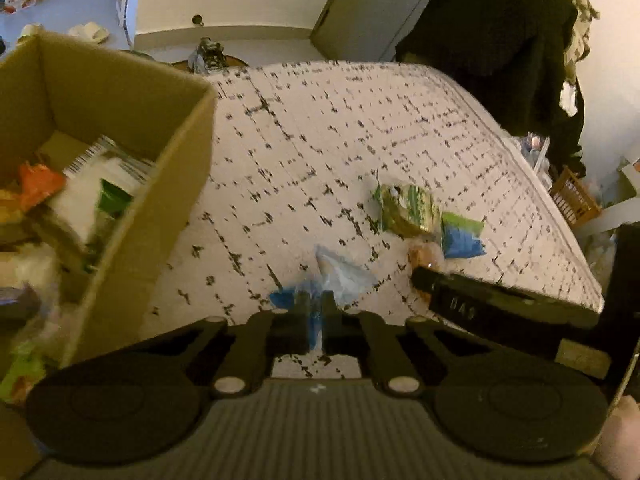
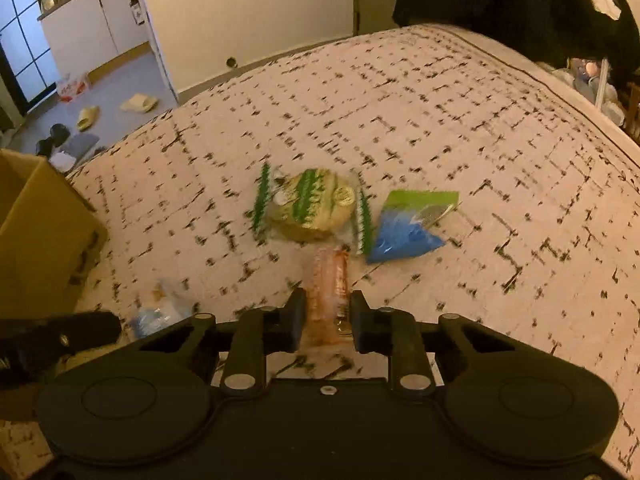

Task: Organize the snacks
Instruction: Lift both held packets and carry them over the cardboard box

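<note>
My left gripper [image 1: 314,312] is shut on a clear and blue snack packet [image 1: 340,276] just above the patterned mattress [image 1: 320,128]. A cardboard box [image 1: 168,184] with several snacks inside stands to its left. My right gripper [image 2: 326,312] has its fingers closed against an orange clear-wrapped snack roll [image 2: 330,280]. Beyond it lie a green-and-gold cookie pack [image 2: 310,208] and a blue-and-green packet [image 2: 408,224]; both also show in the left wrist view, the cookie pack [image 1: 406,210] and the blue-and-green packet [image 1: 462,234]. The left gripper and its packet [image 2: 160,312] show at the lower left of the right wrist view.
The box corner [image 2: 44,232] is at the left of the right wrist view. Slippers [image 2: 138,102] and shoes lie on the floor beyond the mattress. Dark hanging clothes [image 1: 500,32] and a wooden crate [image 1: 574,196] stand past the far right edge.
</note>
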`<state>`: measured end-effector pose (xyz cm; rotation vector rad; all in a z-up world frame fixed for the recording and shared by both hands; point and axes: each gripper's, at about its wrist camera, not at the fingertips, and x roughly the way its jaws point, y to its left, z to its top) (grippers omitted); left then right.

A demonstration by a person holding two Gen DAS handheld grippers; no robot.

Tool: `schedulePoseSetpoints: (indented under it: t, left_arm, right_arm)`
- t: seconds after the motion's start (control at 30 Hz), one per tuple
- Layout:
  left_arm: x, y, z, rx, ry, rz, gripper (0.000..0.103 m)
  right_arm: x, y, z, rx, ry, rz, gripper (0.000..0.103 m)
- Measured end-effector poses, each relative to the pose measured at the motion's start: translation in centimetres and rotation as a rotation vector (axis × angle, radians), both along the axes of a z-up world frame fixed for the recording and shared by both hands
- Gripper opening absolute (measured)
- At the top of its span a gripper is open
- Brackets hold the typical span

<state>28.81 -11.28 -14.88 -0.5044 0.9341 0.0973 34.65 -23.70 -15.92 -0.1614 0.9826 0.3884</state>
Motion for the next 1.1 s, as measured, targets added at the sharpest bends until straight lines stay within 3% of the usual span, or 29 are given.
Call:
schedulePoseSetpoints:
  t: [0.17, 0.53, 0.7, 0.9, 1.1]
  left_arm:
    - [-1.1, 0.4, 1.5, 0.005, -0.027, -0.002, 0.0]
    - [-4.7, 1.2, 5.7, -0.014, -0.144, -0.019, 0.0]
    - [-6.3, 1.6, 7.3, -0.014, -0.19, -0.023, 0.0]
    - [-7.7, 2.7, 9.3, 0.008, -0.23, -0.029, 0.0]
    - [-7.2, 2.6, 8.7, 0.0, -0.238, -0.05, 0.004]
  right_arm:
    - [-1.9, 0.7, 1.1, -0.002, 0.012, 0.011, 0.021]
    - [-5.6, 0.4, 7.3, 0.126, -0.106, -0.061, 0.021]
    - [-7.0, 1.2, 9.3, 0.16, -0.16, -0.032, 0.021]
    - [-7.0, -0.2, 10.1, 0.173, -0.171, -0.07, 0.021]
    - [-7.8, -0.7, 10.4, 0.161, -0.181, -0.061, 0.021]
